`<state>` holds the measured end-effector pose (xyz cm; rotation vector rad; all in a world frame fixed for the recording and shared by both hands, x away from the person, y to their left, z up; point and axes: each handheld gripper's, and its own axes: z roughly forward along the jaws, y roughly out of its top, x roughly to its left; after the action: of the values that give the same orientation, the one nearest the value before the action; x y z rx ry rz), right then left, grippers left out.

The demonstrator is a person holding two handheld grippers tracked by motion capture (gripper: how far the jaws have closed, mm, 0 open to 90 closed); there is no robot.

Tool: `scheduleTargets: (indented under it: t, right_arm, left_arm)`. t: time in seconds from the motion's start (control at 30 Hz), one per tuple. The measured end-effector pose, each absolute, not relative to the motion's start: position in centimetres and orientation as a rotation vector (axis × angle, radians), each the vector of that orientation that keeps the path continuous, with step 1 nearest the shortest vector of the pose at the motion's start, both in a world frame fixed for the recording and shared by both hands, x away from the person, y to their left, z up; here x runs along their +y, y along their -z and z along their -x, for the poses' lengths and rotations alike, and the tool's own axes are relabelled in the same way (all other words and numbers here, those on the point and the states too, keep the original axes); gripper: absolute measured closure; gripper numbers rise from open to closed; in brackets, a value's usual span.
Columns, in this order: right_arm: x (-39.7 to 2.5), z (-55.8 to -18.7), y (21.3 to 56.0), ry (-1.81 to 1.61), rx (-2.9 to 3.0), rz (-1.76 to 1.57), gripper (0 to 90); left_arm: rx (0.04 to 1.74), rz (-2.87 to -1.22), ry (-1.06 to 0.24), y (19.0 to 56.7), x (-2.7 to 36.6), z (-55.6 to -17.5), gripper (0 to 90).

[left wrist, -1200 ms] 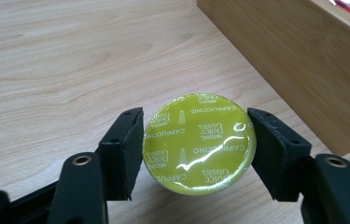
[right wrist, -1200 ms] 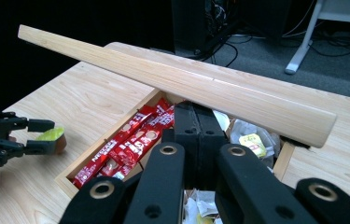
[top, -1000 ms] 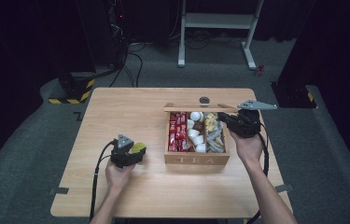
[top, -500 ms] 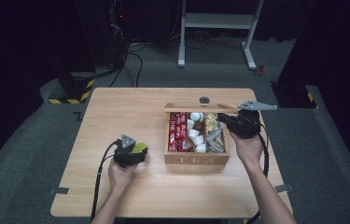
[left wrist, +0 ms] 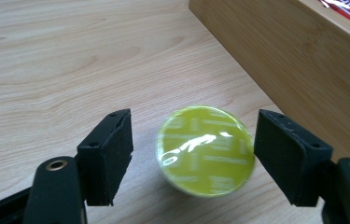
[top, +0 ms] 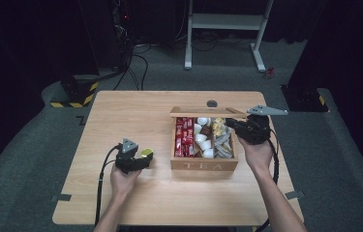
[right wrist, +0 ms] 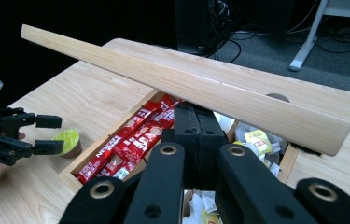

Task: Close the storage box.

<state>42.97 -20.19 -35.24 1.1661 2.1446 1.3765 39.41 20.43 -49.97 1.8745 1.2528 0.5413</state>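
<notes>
Green capsule [left wrist: 204,156] sits on the table [top: 121,203] just left of the wooden tea box [top: 203,165], foil lid facing up toward the left gripper's camera, so its axis is roughly upright; round, no long axis to speak of. The foil carries faint printed text, too blurred to read. In the high view the capsule [top: 146,153] is at the tip of the left gripper [top: 143,162], close to the box's left wall but apart from it.

Left gripper [left wrist: 192,156]: jaws wide, one on each side of the capsule with a gap on both sides, not touching it. It lies low over the table and points right toward the box, with the left hand [top: 123,178] wrapped around it from behind and the forearm coming in from the bottom edge.

Right gripper [top: 231,124]: jaws pressed together with no gap in the right gripper view, nothing seen between them. It reaches in over the box from the right, pointing left, under the raised lid [right wrist: 186,84]. The right hand [top: 256,152] holds it from below-right.

Writing: the box front reads "TEA". The red sachets [right wrist: 130,142] in the left compartment have white lettering, partly legible as "ESCA..." in the left gripper view. The other compartments hold white capsules [top: 202,140] and mixed yellow and grey packets [top: 222,137], labels unreadable.
</notes>
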Motion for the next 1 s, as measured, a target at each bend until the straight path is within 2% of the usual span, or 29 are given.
scheduleTargets:
  t: [0.2, 0.3, 0.47, 0.7, 1.0]
  right_arm:
    - [-20.1, -42.9, 35.2, -1.379, 2.145, -1.163, 90.0]
    - [-20.1, -42.9, 35.2, -1.378, 2.146, -1.164, 90.0]
    - [-20.2, -42.7, 35.2, -1.375, 2.145, -1.163, 90.0]
    - [-20.3, -42.4, 35.4, -1.374, 2.15, -1.161, 90.0]
    - [-20.4, -42.0, 35.9, -1.378, 2.158, -1.157, 90.0]
  left_arm:
    - [1.237, -1.835, -0.565, 48.9, 21.3, -38.5, 27.9]
    - [1.238, -1.867, -0.631, 48.7, 21.6, -38.0, 28.0]
    - [1.255, -1.811, -0.619, 48.5, 23.0, -37.3, 28.3]
    - [1.35, -1.744, -0.632, 49.4, 25.8, -36.3, 29.9]
    - [1.472, -1.779, -0.651, 51.1, 28.2, -36.2, 28.3]
